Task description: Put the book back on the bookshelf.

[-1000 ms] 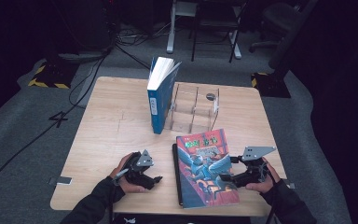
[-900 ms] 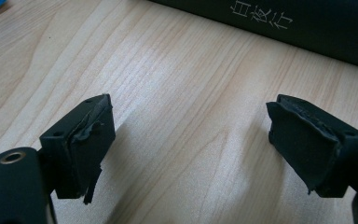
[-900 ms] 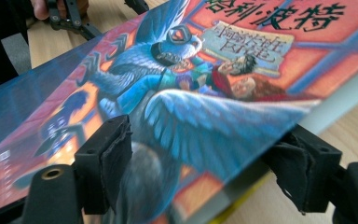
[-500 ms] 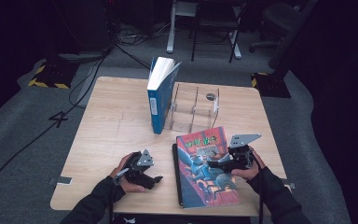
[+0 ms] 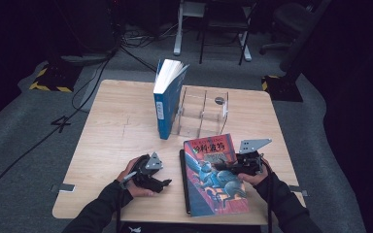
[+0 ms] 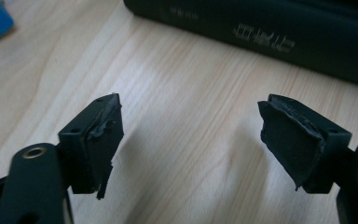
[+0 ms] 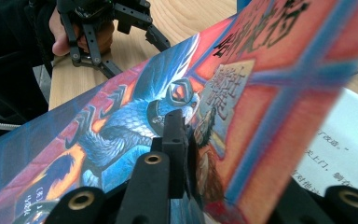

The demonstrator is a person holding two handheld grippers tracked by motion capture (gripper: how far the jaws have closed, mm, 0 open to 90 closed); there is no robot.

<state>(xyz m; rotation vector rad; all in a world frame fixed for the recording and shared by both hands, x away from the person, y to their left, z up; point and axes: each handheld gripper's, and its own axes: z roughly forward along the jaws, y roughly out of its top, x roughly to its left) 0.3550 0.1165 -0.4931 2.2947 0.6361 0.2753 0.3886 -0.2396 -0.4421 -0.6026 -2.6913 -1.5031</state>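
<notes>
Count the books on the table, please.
2. A blue book stands upright against the left side of the clear rack. A red book lies near the front edge, its cover pinched by the right gripper.

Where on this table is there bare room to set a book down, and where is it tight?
Free: the wide left stretch of the table, between its left edge, the upright blue book and the left gripper. Crowded: the right half, with the clear rack, the colourful book and the right gripper clamping its cover.

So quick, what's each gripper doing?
Left gripper: open, holding nothing.
Right gripper: jaws just closed, shut on the colourful paperback book's cover.
</notes>
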